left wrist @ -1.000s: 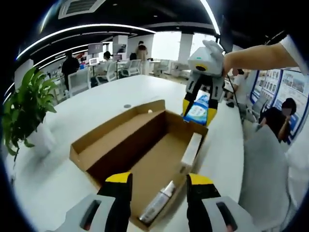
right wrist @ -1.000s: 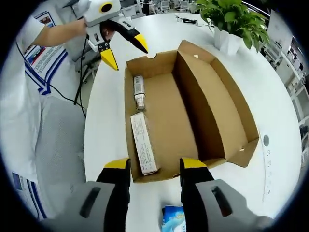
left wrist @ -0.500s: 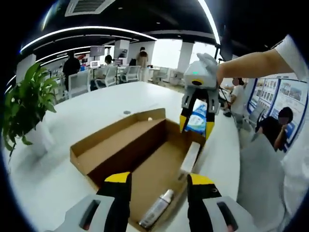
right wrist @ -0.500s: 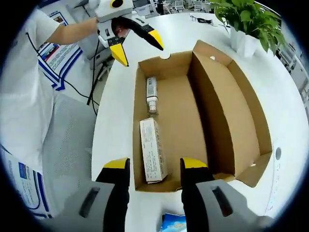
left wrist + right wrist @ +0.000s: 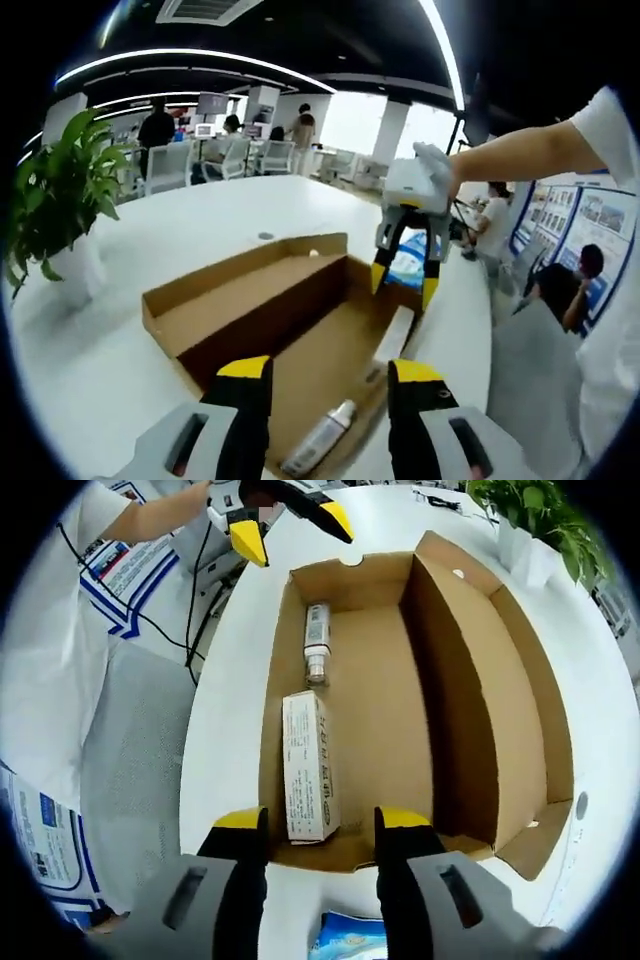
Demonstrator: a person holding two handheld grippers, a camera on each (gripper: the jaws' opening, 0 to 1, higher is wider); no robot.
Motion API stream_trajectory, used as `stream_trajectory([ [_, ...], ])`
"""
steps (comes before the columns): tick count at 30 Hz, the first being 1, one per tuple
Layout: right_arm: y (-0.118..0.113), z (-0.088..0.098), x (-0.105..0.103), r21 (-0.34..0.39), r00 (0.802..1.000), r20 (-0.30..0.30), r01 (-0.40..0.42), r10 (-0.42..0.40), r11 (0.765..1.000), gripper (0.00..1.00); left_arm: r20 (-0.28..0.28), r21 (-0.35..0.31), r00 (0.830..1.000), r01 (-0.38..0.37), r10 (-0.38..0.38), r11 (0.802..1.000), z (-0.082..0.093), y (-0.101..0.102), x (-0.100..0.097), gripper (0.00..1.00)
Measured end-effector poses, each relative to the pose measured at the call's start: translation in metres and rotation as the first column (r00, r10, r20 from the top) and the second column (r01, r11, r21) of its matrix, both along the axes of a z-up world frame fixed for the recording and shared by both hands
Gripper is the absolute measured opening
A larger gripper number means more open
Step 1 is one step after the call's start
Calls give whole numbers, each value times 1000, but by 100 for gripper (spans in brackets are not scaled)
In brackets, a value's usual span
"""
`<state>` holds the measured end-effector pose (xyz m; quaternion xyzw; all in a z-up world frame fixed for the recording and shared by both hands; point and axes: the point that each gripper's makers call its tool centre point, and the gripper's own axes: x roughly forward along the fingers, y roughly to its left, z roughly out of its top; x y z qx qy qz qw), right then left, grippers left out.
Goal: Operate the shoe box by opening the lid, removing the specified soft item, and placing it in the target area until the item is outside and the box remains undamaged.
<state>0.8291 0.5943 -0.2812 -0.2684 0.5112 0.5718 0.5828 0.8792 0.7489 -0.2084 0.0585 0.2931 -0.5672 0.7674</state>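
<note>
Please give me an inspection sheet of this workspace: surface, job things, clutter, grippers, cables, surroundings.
Surface: white table, bare around the box.
Job things: open shoe box holding a bottle and a white carton; blue soft pack on the table outside the box.
Clutter: nothing seen.
Grippers: left gripper open; right gripper open above the box end.
Cables: black cable beside the table.
Surroundings: potted plant, office desks, people behind.

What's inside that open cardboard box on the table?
The cardboard box holds a small bottle and, in line with it along one wall, a long white carton; the rest of the floor is bare. What lies under the carton cannot be seen.
</note>
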Motion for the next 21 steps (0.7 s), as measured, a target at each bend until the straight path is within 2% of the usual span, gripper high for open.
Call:
stream_trajectory([
  [8,3,-10,-6,-19,999,-24,-23,23,1000,33,1,5,1000,-9,9,1000,-7,3,5,46],
  [21,7,-24,-12,-57,998,-19,-60,59,997,28,-10,4,1000,-28,28,1000,-13,5,12,46],
])
